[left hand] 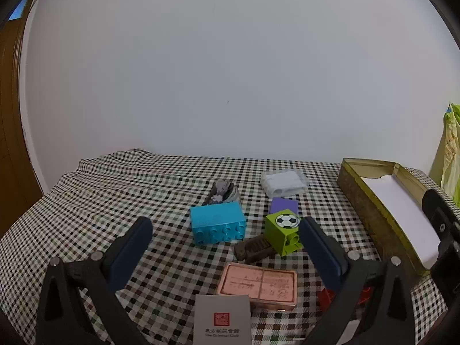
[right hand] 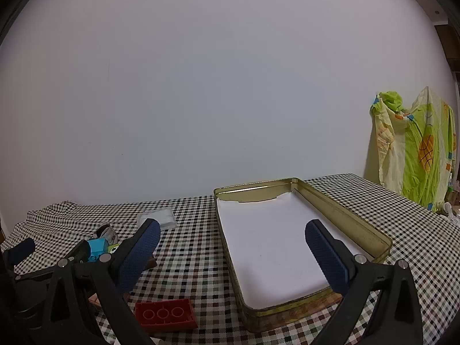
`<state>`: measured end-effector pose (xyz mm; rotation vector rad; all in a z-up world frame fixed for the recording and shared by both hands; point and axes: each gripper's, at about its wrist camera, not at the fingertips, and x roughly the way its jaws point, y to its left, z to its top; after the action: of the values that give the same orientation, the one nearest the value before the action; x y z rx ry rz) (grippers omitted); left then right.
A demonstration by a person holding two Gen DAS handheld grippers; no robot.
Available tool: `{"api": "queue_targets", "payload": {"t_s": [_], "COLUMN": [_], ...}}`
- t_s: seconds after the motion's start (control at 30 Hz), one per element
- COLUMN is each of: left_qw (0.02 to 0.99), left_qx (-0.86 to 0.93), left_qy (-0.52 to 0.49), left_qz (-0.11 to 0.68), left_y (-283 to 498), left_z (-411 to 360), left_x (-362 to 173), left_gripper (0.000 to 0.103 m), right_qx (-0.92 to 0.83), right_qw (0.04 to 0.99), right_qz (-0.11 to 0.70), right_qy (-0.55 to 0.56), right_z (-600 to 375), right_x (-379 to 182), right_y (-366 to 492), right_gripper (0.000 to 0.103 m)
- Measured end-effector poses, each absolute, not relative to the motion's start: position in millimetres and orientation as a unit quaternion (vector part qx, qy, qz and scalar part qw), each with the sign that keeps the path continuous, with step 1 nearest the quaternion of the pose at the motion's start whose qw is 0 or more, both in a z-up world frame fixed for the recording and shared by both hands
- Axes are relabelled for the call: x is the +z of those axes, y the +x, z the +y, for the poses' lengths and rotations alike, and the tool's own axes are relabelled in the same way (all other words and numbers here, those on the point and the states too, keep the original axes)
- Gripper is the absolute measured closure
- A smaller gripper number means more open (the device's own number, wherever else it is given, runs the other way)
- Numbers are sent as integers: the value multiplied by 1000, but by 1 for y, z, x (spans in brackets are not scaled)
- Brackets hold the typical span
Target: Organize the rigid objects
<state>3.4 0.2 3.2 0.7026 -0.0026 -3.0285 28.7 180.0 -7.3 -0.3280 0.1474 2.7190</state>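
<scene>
a: while both tools hover over the checked tablecloth (left hand: 115,189), how do the jaws stand?

b: left gripper (left hand: 227,238) spread as wide as it goes, nothing between the pads; right gripper (right hand: 233,238) the same, empty, poised above the open gold tin (right hand: 345,215), which has a white lining

a: where is there room?

b: the cloth's far-left stretch is bare but rumpled at the wall edge; the tin sits at the right, near the table's right edge; the clutter sits between, left of the tin

a: and the pieces?

b: blue brick (left hand: 218,227) on its side; green cube (left hand: 283,234) with a football print just right of it, touching a brown ridged piece (left hand: 253,250); purple block (left hand: 283,205) behind; pink tin (left hand: 258,284) nearer; red brick (right hand: 166,314) beside the tin's near-left corner

a: any writing?

b: a white card (left hand: 221,320) at the near edge reads "the oriental club" under a red seal and chinese characters
</scene>
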Motion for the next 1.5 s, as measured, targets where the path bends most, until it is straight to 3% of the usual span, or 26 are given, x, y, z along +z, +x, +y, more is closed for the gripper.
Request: {"api": "queue_targets", "payload": {"t_s": [1.5], "left_qw": [17], "left_qx": [-970], "left_qy": [242], "left_qz": [18], "left_y": [-3], "left_z": [-10], "left_x": [-3], "left_gripper": [0], "right_qx": [972], "right_qw": [189], "right_qz": [56], "right_qy": [-129], "right_z": [179], "right_x": [-4], "right_y": [25], "right_gripper": [1]}}
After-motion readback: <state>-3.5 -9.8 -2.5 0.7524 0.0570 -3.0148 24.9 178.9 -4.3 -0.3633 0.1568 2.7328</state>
